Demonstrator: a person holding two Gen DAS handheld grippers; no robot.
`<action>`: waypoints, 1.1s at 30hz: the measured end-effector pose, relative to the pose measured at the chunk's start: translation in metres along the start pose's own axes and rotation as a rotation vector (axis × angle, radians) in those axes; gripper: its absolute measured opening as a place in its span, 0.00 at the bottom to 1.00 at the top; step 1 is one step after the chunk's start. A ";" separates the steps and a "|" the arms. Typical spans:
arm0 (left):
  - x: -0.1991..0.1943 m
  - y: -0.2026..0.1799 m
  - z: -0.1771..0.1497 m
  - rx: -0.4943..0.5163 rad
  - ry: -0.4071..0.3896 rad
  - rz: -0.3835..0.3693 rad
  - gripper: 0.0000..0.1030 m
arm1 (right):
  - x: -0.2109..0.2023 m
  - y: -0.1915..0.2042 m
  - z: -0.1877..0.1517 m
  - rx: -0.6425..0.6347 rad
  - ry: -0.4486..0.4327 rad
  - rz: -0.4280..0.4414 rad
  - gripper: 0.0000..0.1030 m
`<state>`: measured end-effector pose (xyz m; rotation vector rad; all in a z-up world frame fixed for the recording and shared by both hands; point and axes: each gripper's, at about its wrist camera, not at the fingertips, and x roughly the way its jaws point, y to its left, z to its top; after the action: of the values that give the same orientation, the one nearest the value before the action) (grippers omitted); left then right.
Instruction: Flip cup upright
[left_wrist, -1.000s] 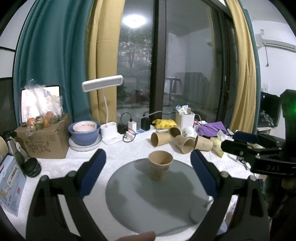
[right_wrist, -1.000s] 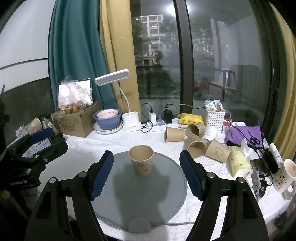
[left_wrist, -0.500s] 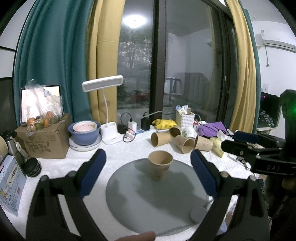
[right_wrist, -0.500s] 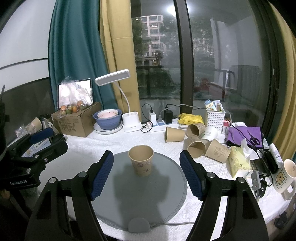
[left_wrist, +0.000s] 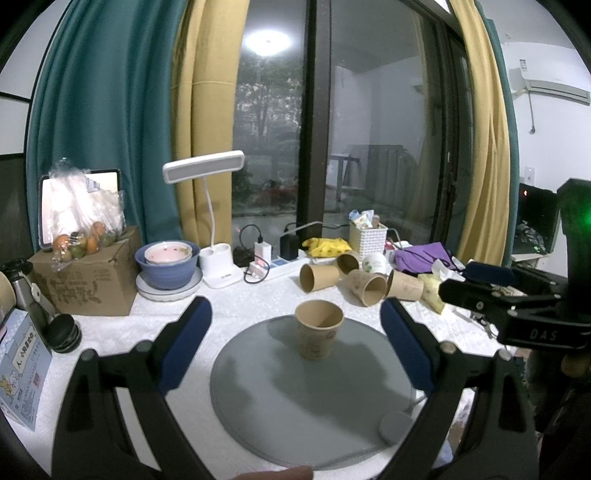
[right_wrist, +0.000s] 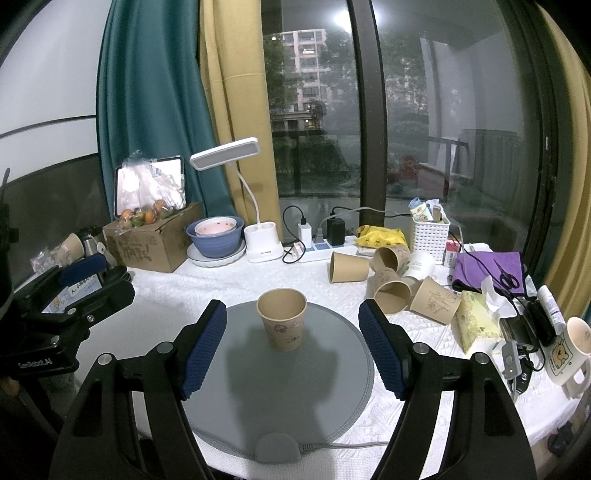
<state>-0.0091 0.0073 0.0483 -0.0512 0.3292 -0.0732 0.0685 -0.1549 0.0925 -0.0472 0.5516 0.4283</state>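
Note:
A brown paper cup (left_wrist: 319, 334) stands upright, mouth up, on the far part of a round grey mat (left_wrist: 280, 402); it also shows in the right wrist view (right_wrist: 282, 319) on the mat (right_wrist: 258, 391). My left gripper (left_wrist: 295, 332) is open and empty, held back from the cup. My right gripper (right_wrist: 291, 339) is open and empty, also short of the cup. The right gripper shows at the right of the left wrist view (left_wrist: 480, 291); the left gripper shows at the left of the right wrist view (right_wrist: 81, 280).
Several paper cups (right_wrist: 388, 280) lie on their sides behind the mat to the right. A blue bowl (right_wrist: 216, 236), a white desk lamp (right_wrist: 258, 236), a cardboard box (right_wrist: 155, 240), a power strip (right_wrist: 317, 247), a white basket (right_wrist: 430, 232), a tissue pack (right_wrist: 476, 317) and a mug (right_wrist: 569, 350) stand around the white-covered table.

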 end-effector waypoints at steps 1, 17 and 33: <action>0.000 0.000 0.000 0.000 0.000 0.000 0.91 | 0.000 -0.001 0.000 0.000 0.000 0.000 0.75; 0.000 -0.003 0.001 0.000 -0.001 0.001 0.91 | 0.000 0.000 0.000 -0.001 0.000 0.002 0.75; -0.001 -0.002 0.000 -0.001 0.000 0.002 0.91 | 0.000 0.000 0.000 -0.002 0.001 0.001 0.75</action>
<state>-0.0102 0.0049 0.0484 -0.0514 0.3297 -0.0712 0.0683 -0.1552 0.0926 -0.0487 0.5519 0.4292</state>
